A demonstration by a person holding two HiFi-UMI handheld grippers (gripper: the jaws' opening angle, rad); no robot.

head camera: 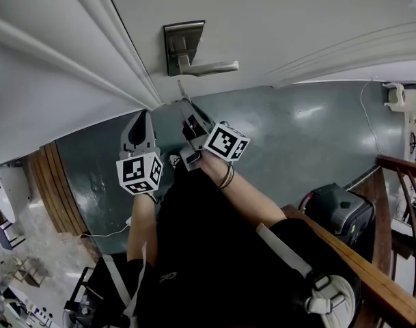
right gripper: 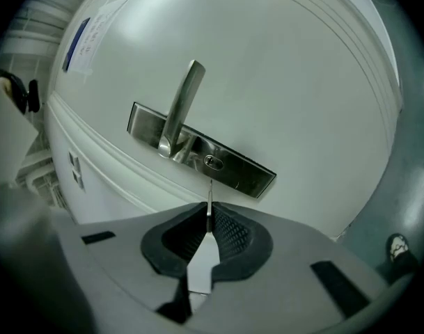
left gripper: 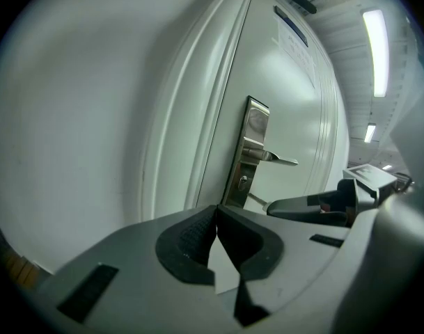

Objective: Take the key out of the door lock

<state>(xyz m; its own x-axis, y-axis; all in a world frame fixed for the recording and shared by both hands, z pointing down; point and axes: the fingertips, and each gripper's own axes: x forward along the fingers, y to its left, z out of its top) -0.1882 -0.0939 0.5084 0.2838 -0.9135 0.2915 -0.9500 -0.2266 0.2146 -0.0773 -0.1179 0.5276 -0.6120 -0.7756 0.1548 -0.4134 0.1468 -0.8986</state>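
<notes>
Key (right gripper: 210,192), blade aimed at the keyhole (right gripper: 212,162), pinched in right claw (right gripper: 209,214); left claw (left gripper: 217,214) clenched empty.

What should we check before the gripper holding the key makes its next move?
1. Right gripper shut on the key: ok.
2. Key tip out of the keyhole, with a gap showing: ok.
3. Left gripper shut and empty: ok.
4. Both grippers clear of the door handle: ok.
5. Door fully closed and latched: cannot tell.
</notes>
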